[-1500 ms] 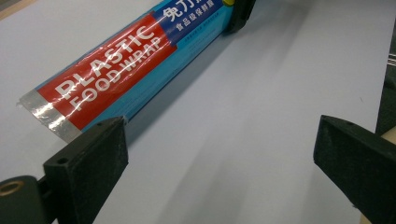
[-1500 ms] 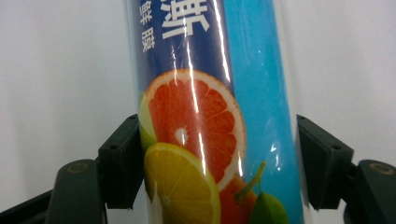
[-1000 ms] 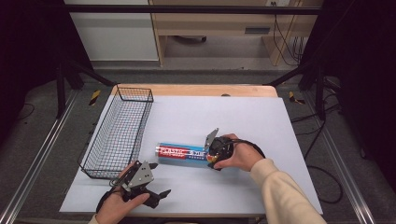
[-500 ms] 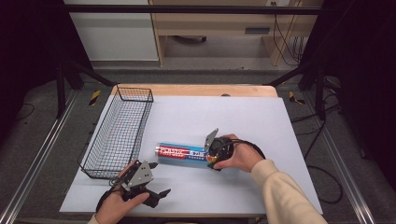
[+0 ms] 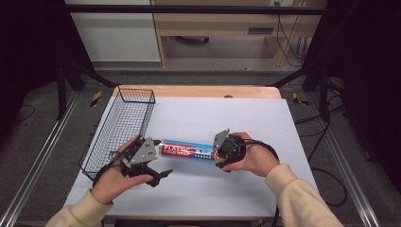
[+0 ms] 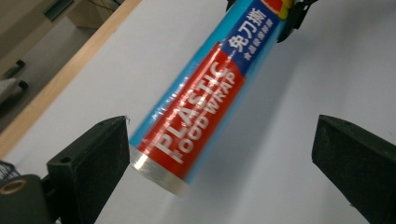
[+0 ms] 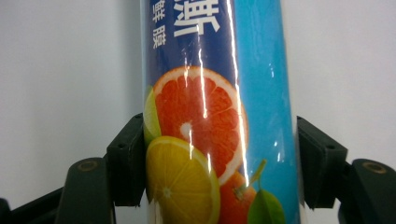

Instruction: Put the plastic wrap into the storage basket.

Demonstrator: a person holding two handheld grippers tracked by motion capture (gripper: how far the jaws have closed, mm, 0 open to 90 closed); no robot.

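Observation:
A roll of plastic food wrap, blue and red with fruit pictures, lies crosswise over the white table sheet. My right gripper is shut on its right end. In the right gripper view both pads press the roll from either side. My left gripper stands open at the roll's left end. In the left gripper view the roll's cut end sits between the wide-apart jaws of my left gripper, close to the left one, with a shadow under it.
A black wire basket stands along the left side of the sheet, just behind my left hand. The wooden table edge runs along the back. Black frame rails flank the table.
My left hand has risen and moved from the front edge up to the roll's left end. The right hand has lifted slightly with the roll in its grip.

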